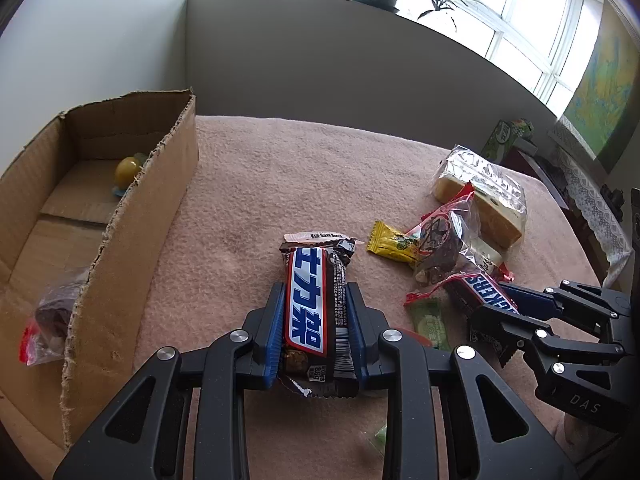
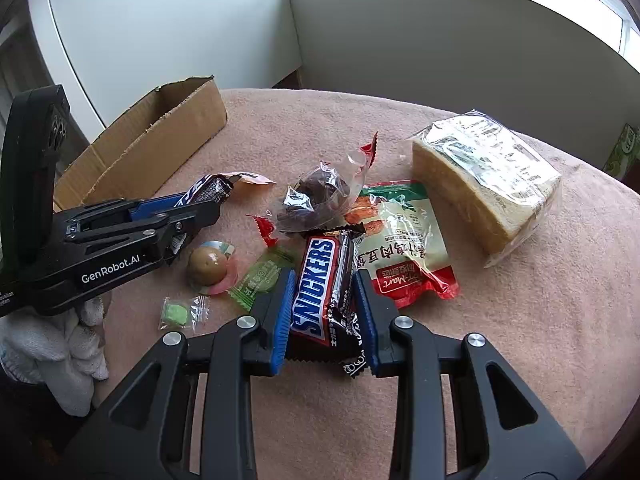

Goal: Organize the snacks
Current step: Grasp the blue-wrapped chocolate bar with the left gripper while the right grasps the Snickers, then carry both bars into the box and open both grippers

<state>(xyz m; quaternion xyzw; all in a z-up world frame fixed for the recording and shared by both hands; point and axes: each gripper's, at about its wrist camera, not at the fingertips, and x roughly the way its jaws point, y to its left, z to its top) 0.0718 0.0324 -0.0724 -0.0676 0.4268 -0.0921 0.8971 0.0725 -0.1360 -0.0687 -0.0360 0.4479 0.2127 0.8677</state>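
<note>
My left gripper (image 1: 316,300) is shut on a Snickers bar with Chinese lettering (image 1: 310,300), held over the pink cloth. In the right wrist view the left gripper (image 2: 200,208) shows at the left with that bar (image 2: 208,190) between its fingers. My right gripper (image 2: 324,292) is shut on a second Snickers bar (image 2: 320,284); it also shows in the left wrist view (image 1: 486,300). An open cardboard box (image 1: 132,208) stands at the left with a yellow jelly cup (image 1: 127,170) and a dark snack bag (image 1: 52,316) inside.
On the pink cloth (image 2: 520,320) lie a bread loaf (image 2: 488,176), a red-green snack pack (image 2: 404,248), a clear bag of dark pieces (image 2: 316,196), a jelly cup (image 2: 208,266), green candies (image 2: 178,314) and a yellow candy (image 1: 394,244). A white cloth (image 2: 52,356) lies at the left.
</note>
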